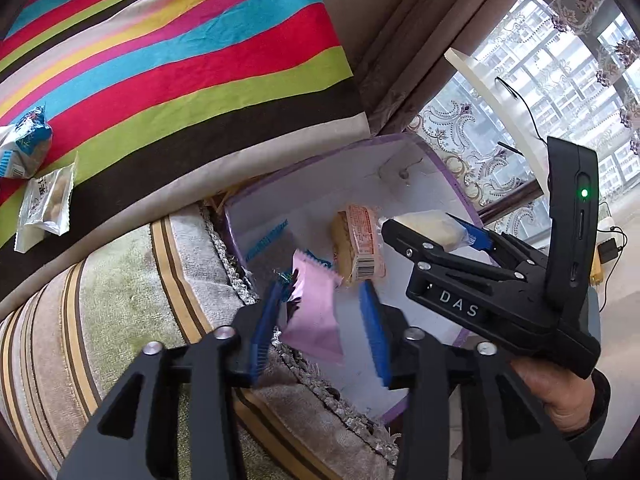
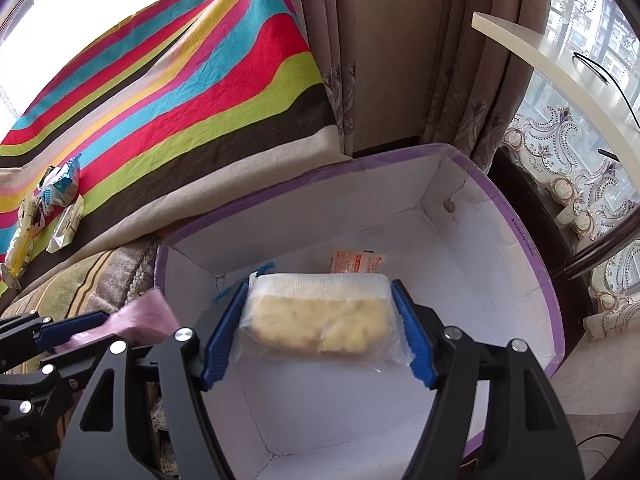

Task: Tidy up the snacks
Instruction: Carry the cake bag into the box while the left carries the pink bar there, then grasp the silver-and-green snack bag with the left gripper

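Observation:
A white box with a purple rim (image 1: 456, 184) (image 2: 536, 264) stands beside the sofa. Inside lies an orange-labelled cake packet (image 1: 358, 244) (image 2: 356, 262). My left gripper (image 1: 324, 320) is over the box's near edge with its jaws spread; a pink packet (image 1: 314, 312) (image 2: 140, 320) hangs against its left pad, blurred. My right gripper (image 2: 320, 316) (image 1: 436, 232) is shut on a clear-wrapped yellow cake (image 2: 320, 320) (image 1: 424, 226), held over the box. Several more snack packets (image 1: 44, 196) (image 2: 52, 200) lie on the striped cloth.
The striped cloth (image 1: 180, 64) covers the sofa back. A plush striped armrest (image 1: 100, 312) borders the box on the left. Curtains (image 2: 400, 40), a white shelf (image 2: 560, 68) and a window lie behind the box.

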